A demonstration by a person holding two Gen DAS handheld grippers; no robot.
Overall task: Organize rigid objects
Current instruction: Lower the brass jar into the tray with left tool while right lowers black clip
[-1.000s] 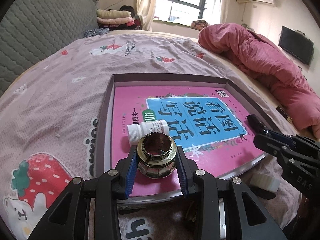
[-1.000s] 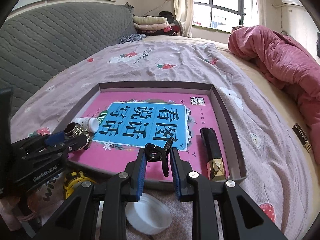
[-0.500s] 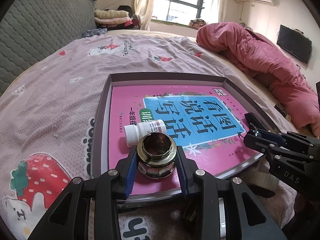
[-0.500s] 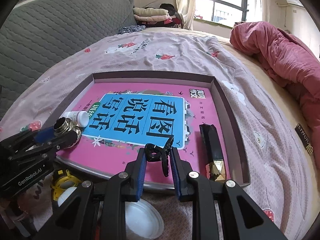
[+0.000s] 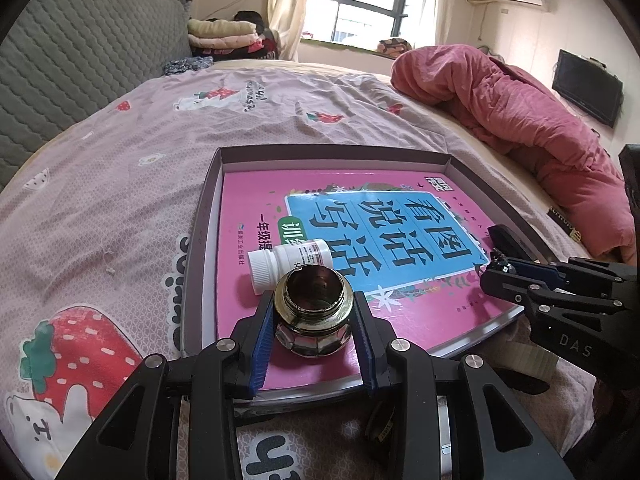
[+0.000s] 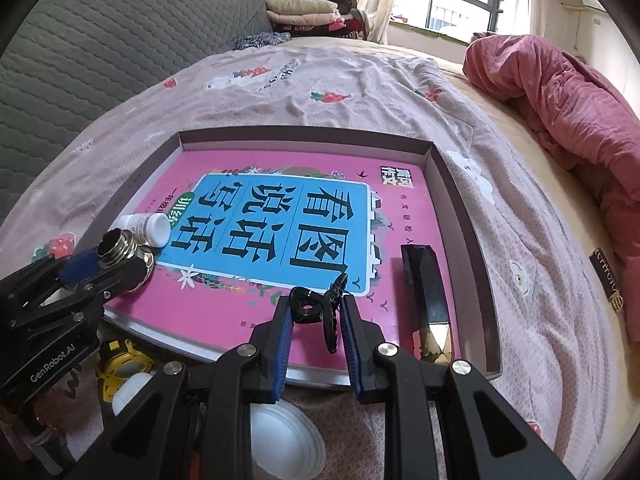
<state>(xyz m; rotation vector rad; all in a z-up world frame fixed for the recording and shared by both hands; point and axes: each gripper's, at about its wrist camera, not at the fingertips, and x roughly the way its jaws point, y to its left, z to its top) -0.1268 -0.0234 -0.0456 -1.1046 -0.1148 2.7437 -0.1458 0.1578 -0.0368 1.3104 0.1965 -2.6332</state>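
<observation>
My left fingers [image 5: 314, 322] remain clamped on the brass-necked glass jar [image 5: 313, 312], standing on the pink book [image 6: 280, 216] in the tray [image 6: 456, 184] beside the white bottle [image 5: 288, 260], position unchanged. My right fingers [image 6: 316, 320] still grip the black clip [image 6: 316, 308], now tilted more steeply over the book's near edge

The jar [image 5: 313, 312] looks like dark glass with a shiny brass-toned metal neck. At its eleven o'clock lies a matt white plastic bottle [image 5: 288, 263]. The pink book cover [image 6: 280, 216] is glossy paper; the bedsheet [image 5: 120, 184] is soft printed cloth.
</observation>
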